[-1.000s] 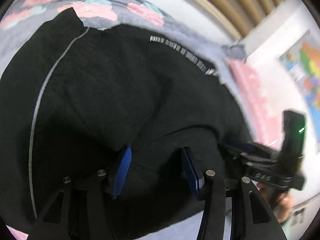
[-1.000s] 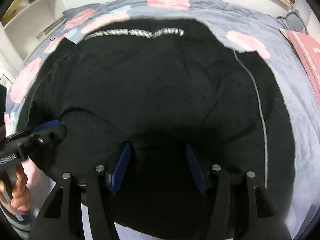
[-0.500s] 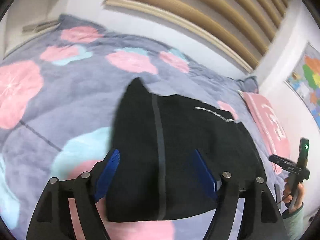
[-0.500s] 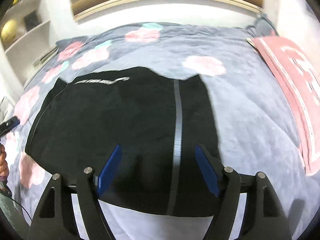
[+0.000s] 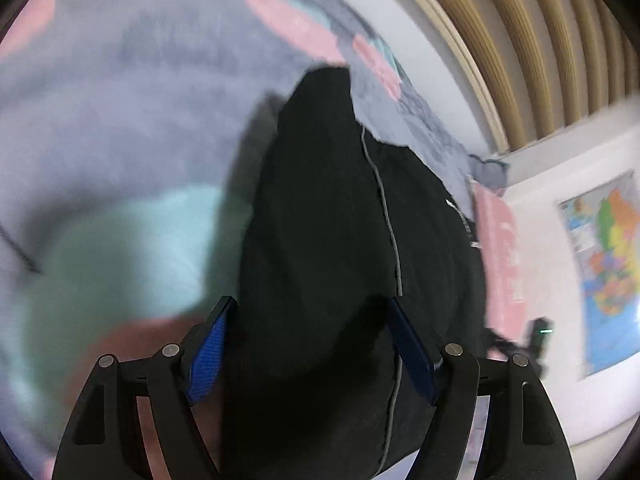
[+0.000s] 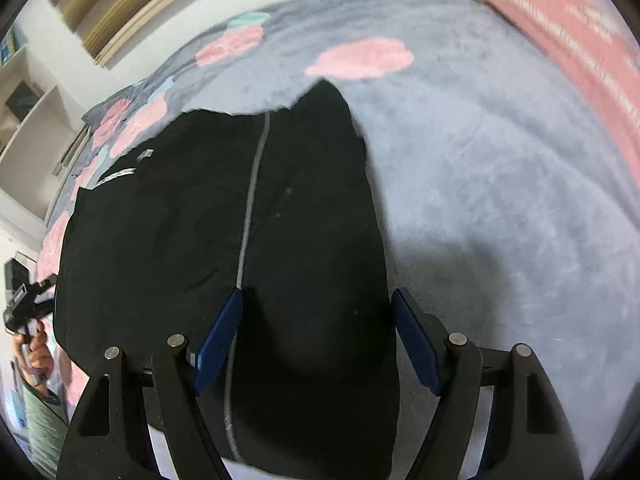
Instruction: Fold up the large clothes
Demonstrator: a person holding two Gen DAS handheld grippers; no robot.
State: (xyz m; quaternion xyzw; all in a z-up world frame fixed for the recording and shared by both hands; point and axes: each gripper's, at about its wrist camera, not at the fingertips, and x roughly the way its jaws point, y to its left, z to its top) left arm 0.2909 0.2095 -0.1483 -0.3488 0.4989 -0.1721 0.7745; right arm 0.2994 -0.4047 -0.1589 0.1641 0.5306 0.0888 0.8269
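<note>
Garment: a black garment (image 6: 304, 240) lies spread on a bed, its near hem toward both cameras, laid flat so edges can be matched for a fold.
Piping: a thin grey piping line (image 6: 250, 200) runs lengthwise down the cloth, a handy guide for a side fold, by the look of it.
Lettering: a strip of white lettering (image 6: 116, 176) sits near the far edge in the right wrist view, too small to read.
Right gripper: the right gripper (image 6: 316, 338) hovers over the garment's near right part, jaws wide and opening; black cloth lies beneath the gap, no pad pressing on it.
Left gripper: the left gripper (image 5: 310, 354) stands wide apart over the opposite side, nothing pinched; the view is blurred.
Likely step: each tool appears placed at one side of the garment to take a new hold.
Bedding: a grey blanket (image 6: 500, 184) with pink patches gives a soft, broad surface; a pink pillow (image 6: 572, 36) lies at its far edge.
Wall: a coloured map (image 5: 604, 264) hangs beside the bed.
</note>
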